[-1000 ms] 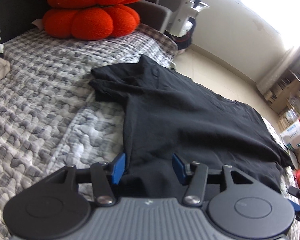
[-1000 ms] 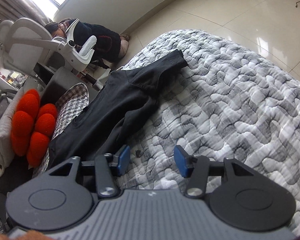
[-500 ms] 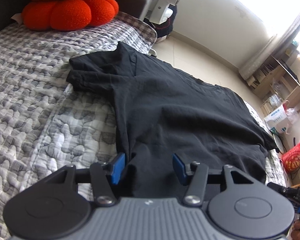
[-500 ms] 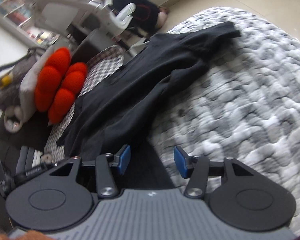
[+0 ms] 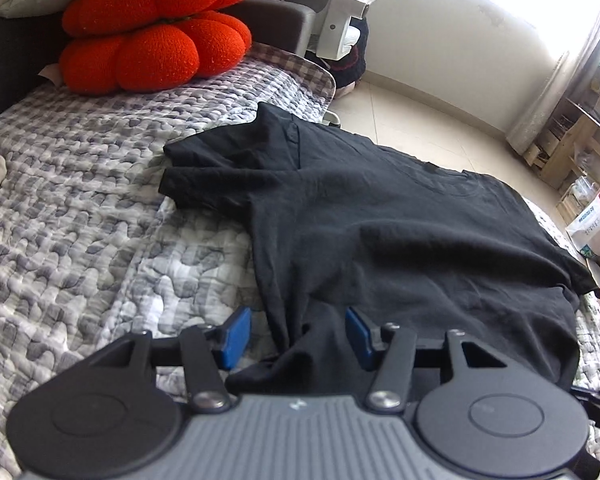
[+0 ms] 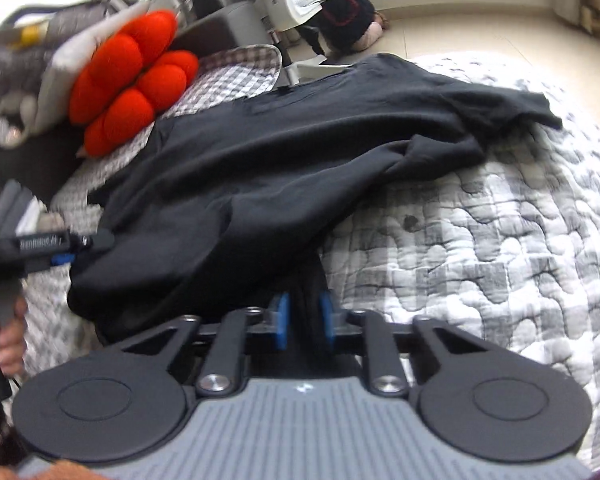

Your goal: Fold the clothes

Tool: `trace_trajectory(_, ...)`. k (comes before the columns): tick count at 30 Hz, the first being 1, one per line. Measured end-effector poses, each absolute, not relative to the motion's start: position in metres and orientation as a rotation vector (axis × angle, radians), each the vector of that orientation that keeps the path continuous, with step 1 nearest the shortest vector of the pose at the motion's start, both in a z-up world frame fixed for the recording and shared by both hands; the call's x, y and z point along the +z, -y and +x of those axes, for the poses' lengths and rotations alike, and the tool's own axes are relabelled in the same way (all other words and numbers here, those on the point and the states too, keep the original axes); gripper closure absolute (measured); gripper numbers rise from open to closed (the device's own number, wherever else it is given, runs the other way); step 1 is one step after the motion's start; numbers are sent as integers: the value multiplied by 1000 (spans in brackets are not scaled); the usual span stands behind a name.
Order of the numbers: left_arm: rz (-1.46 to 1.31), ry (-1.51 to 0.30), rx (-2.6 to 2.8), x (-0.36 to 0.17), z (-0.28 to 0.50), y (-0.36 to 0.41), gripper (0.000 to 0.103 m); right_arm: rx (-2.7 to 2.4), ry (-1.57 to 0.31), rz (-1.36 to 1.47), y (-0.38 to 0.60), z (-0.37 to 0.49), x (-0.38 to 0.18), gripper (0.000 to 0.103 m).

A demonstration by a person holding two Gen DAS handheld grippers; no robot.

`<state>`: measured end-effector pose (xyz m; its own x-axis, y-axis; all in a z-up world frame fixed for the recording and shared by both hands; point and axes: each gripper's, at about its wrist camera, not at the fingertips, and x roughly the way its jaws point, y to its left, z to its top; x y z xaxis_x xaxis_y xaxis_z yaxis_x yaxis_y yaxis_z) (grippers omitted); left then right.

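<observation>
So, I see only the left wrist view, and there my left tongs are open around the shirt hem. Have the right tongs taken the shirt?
Observer: Yes. In the right wrist view the right tongs are shut on the black shirt, at its near edge.
Operator: And is the cloth flat on that side?
Observer: Not fully. Just below the sleeve the cloth is bunched into a fold on the quilt.

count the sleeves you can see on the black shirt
2. One sleeve lies spread on the quilt toward the orange cushion. The other lies crumpled on the opposite side of the black shirt.
</observation>
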<state>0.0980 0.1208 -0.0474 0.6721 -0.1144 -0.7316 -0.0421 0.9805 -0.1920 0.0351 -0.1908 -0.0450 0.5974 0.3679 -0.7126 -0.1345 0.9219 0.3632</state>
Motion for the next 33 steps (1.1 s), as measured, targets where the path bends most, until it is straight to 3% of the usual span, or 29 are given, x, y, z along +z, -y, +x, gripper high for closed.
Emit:
trace_trajectory(18,-246,-796,-35,-41,93,-125,50,198,-722,292,227,-55,-2,101)
trace_trajectory(33,-299,-837,-55,-43,96,-135,52,-88,-763,309,292,-53,-33,101)
